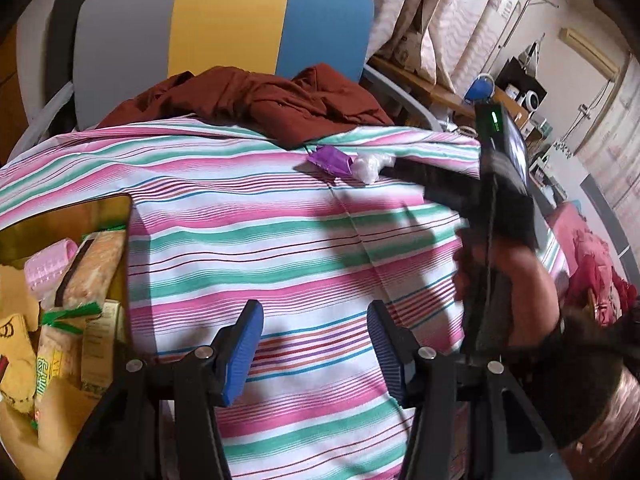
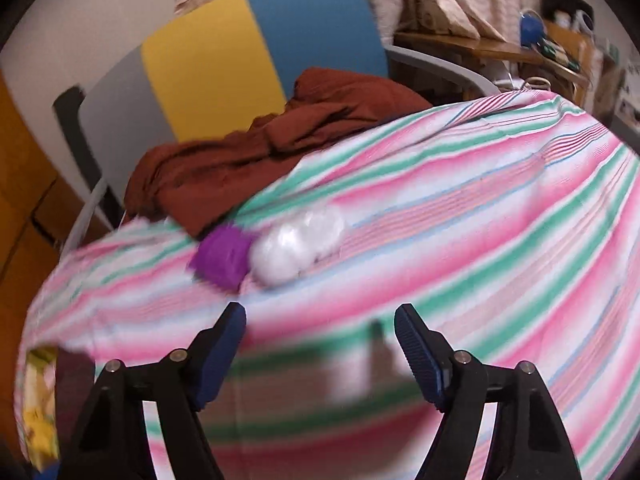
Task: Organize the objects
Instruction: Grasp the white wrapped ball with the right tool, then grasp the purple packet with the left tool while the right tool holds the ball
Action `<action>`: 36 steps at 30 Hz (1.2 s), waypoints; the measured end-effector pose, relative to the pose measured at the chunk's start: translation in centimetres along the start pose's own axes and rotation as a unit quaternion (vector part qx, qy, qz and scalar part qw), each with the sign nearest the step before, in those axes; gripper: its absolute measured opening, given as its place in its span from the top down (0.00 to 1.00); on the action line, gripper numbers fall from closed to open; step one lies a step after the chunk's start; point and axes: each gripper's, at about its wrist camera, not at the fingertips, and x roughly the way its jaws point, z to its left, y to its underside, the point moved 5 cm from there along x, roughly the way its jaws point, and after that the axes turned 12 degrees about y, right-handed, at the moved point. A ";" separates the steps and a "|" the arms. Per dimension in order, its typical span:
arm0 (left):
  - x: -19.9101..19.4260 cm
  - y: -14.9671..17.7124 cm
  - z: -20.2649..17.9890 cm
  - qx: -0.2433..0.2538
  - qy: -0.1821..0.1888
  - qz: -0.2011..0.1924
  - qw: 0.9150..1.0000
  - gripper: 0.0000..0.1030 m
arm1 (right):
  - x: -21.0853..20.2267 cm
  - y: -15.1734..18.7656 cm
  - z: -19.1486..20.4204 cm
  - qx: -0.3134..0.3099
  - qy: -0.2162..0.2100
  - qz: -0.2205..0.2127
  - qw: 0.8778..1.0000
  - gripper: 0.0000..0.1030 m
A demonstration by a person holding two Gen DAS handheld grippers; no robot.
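I see a pink, green and white striped cloth (image 1: 280, 240), a rust-brown garment (image 1: 256, 100), and a purple packet (image 2: 220, 258).

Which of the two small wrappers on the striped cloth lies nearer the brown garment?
The purple wrapper: its far edge lies almost against the brown garment, while the clear white wrapper sits beside it, farther from the garment.

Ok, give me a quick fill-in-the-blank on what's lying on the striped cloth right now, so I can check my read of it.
1. The small crumpled purple wrapper lies right beside a crumpled ____ plastic wrapper.
2. The rumpled rust-brown garment lies at the far edge of the ____ cloth.
3. The chair back behind it is grey, ____ and blue.
4. Nothing sits between the left tongs; they are ____.

Missing words: white; striped; yellow; open
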 end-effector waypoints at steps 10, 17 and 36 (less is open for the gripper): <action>1.0 -0.8 0.5 0.001 -0.022 0.009 1.000 0.47 | 5.2 -3.8 2.3 0.022 -0.021 0.021 0.999 0.39; 2.4 -3.1 0.6 0.014 -0.039 -0.005 0.999 0.47 | 5.6 -2.8 1.7 -0.012 -0.020 0.011 1.000 0.64; 15.7 -12.1 -0.7 0.125 -0.100 0.042 0.986 0.47 | 1.1 2.2 -6.2 -0.002 0.043 -0.032 0.999 0.64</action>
